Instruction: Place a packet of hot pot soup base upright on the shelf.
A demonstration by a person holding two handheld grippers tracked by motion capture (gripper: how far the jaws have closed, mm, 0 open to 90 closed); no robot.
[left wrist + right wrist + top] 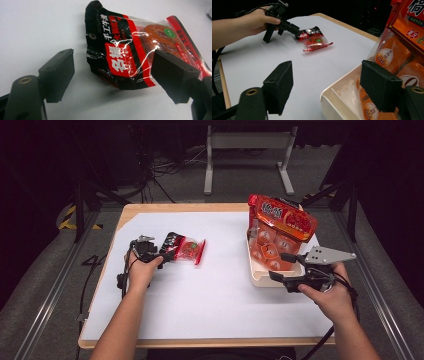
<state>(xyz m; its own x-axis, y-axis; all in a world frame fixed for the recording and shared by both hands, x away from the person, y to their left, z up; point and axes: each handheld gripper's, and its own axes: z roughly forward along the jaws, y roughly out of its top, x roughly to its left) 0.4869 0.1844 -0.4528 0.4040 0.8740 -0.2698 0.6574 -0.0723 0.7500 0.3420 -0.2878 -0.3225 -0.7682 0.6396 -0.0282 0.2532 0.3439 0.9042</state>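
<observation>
A small red-and-black snack packet (186, 249) lies flat on the white sheet at the table's left. My left gripper (167, 254) sits low at the packet's black end. In the left gripper view its jaws stand wide on either side of the packet (125, 60), with neither pad pressing on it. My right gripper (281, 266) is open at the front corner of a white tray (260, 280), nothing between its fingers. The right gripper view shows the left gripper (297, 32) touching the packet (314, 38) farther off.
The tray's wall (337, 90) holds several orange round-labelled packs (267, 247), and a large orange-red bag (282, 217) leans over its far end. The white sheet (215, 295) covers the wooden table. A grey metal stand (247, 155) is on the floor behind.
</observation>
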